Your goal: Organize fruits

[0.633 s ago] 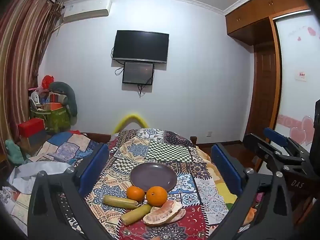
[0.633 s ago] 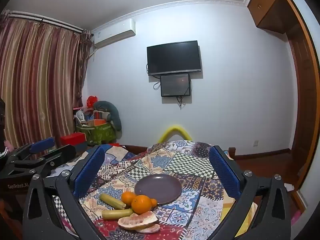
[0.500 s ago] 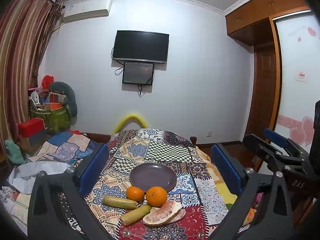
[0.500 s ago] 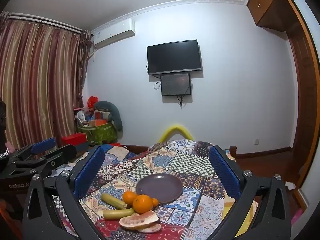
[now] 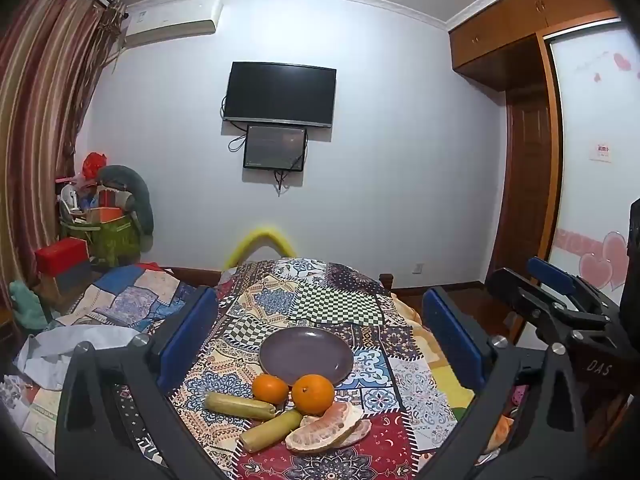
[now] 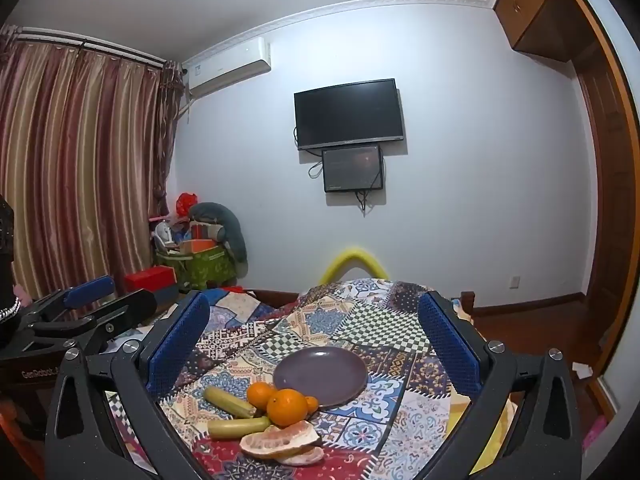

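We see a plate [image 5: 306,350] lying on the patchwork cloth [image 5: 332,304] of the table. Just before the plate sit two oranges [image 5: 312,394] side by side, the right one [image 6: 287,407] touching its rim; from the right camera a third small one [image 6: 311,403] peeks out behind it. Left of the oranges lie two bananas [image 5: 239,405], one [image 5: 271,430] nearer us. Peeled pomelo pieces [image 5: 329,432] lie nearest, right of the near banana. Behind the table, a television [image 5: 279,94] hangs on the wall above a smaller screen [image 5: 274,148].
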Demonstrator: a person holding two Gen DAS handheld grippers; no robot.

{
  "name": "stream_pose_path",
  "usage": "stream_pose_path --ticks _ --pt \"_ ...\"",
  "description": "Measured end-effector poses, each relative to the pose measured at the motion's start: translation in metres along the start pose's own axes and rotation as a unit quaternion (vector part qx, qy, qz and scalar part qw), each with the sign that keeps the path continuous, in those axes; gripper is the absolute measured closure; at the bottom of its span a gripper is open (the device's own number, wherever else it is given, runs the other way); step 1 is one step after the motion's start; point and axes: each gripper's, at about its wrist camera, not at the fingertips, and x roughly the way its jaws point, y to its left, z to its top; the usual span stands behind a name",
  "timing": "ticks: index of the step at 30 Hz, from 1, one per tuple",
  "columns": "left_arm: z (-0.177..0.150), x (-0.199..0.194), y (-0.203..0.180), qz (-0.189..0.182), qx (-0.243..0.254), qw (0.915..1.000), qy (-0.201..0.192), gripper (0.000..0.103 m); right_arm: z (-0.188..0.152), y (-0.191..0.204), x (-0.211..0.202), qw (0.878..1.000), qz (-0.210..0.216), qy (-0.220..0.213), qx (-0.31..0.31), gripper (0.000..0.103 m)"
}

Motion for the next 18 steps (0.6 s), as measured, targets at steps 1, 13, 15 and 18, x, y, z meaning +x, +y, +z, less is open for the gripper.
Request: stream_pose_path --ticks 1,13,15,18 --pt "-0.0002 0.0000 -0.0003 0.000 0.000 1.0000 0.000 0.000 0.0002 0.0005 -0.0002 1.000 0.000 0.000 0.000 0.000" --pt "-0.0017 0.0026 -0.0001 0.001 0.002 1.0000 -0.001 0.000 0.0001 0.0027 -0.0015 1.000 0.001 -0.003 -0.002 0.000" --pt "-0.0014 0.0030 0.0001 0.001 0.002 1.0000 -0.002 0.000 0.0004 0.0023 -0.0014 1.000 0.001 -0.003 -0.001 0.000" --pt "-0.0012 -0.0012 -0.0061 0.000 0.004 1.0000 -0.004 0.000 0.0006 0.0026 -0.0014 1.000 0.002 -0.004 -0.001 0.000"
